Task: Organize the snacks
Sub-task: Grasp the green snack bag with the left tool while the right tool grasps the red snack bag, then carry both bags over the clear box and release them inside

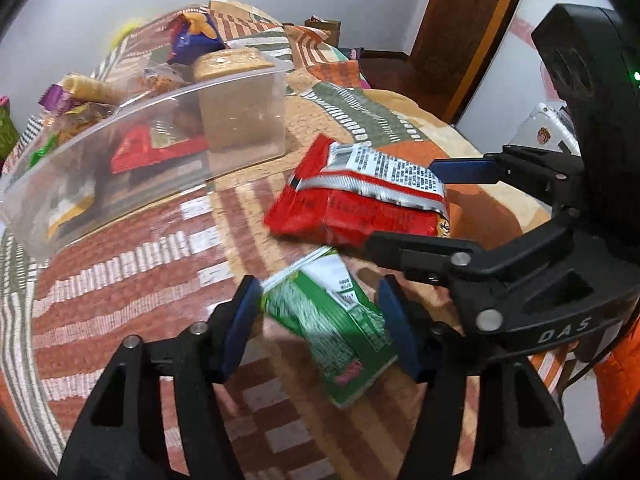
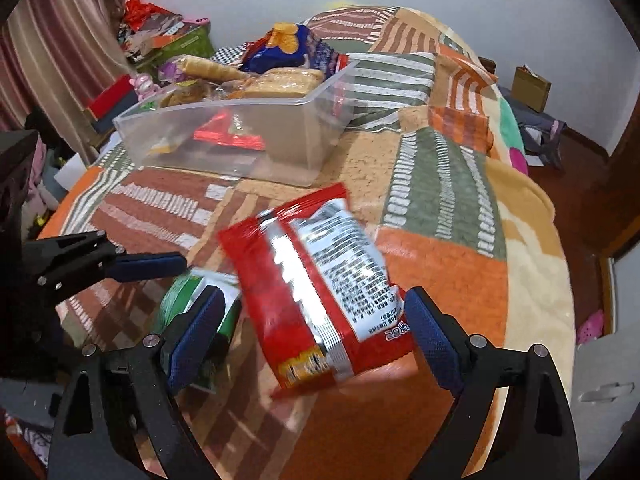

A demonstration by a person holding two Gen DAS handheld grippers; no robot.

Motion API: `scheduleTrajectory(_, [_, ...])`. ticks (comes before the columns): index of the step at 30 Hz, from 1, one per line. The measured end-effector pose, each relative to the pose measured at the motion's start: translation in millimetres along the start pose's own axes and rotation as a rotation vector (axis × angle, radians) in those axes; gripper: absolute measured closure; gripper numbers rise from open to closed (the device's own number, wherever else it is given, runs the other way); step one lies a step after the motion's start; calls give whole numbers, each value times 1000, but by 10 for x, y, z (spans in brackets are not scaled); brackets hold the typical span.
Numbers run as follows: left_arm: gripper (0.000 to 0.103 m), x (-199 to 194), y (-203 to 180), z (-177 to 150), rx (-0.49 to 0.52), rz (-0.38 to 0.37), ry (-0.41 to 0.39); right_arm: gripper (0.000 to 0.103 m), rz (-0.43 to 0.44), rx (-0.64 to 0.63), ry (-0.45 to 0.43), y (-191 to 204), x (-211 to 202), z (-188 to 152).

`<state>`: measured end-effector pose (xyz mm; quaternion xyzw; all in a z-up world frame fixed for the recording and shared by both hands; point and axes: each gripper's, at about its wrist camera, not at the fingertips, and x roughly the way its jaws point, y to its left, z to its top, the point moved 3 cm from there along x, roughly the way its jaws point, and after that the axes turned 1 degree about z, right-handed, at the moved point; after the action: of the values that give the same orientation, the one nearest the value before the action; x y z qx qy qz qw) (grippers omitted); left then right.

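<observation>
Packets, two, light, crinkly, slippery: my left gripper point(image 1: 320, 320) is straddling the green packet point(image 1: 332, 328) mid-frame, my right gripper point(image 2: 316, 336) the red packet point(image 2: 320, 300), both spread wide, gripping nothing; I am judging mid-body holds best.

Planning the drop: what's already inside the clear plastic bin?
In the clear plastic bin: a red foil packet lying flat and a tan wrapped block standing at one end. The contents at the other end are too blurred to identify.

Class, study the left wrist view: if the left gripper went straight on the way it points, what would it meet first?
Probably the green snack packet, lying on the bedspread between the left gripper's open jaws; depth is uncertain.
</observation>
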<state>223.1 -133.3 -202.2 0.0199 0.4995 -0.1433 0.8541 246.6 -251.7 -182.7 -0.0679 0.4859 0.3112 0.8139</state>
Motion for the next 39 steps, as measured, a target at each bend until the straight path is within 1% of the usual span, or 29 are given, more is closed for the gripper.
scheduleTrajectory(2, [62,-29,67,-69,8,15,11,13,-3,-10,-4,46,-2,-11])
scheduleTrajectory(3, [64,-26,123,-108,6,26,19,13,-6,-15,-7,84,-1,-29])
scheduleTrajectory(6, [64,-77,293,-173,-27,25,12,13,-22,-29,-16,153,7,-46])
scheduleTrajectory(10, [64,-103,431,-184,-57,22,9,13,-94,-60,-10,214,102,-12])
scheduleTrajectory(13, [64,-86,443,-165,-63,10,9,13,-135,-82,8,241,195,17])
scheduleTrajectory(15, [63,-49,441,-148,-61,12,11,16,-167,-89,4,249,228,34])
scheduleTrajectory(17, [63,-15,414,-132,-56,8,10,30,-197,-91,0,235,242,39])
scheduleTrajectory(18, [63,-9,419,-127,-54,6,9,32,-205,-86,-5,217,238,42])
scheduleTrajectory(20, [63,-20,423,-132,-62,-3,2,37,-196,-64,-18,187,215,37])
scheduleTrajectory(23, [66,-58,462,-138,-88,-11,-8,40,-187,-49,-36,191,169,2])
scheduleTrajectory(25, [68,-109,517,-149,-107,-10,-22,40,-184,-48,-48,216,139,-20])
scheduleTrajectory(32, [69,-325,569,-139,-118,16,-80,41,-160,-39,-105,338,-12,-42])
scheduleTrajectory(39, [69,-736,737,-93,-139,48,-184,41,-134,-17,-171,419,-205,96])
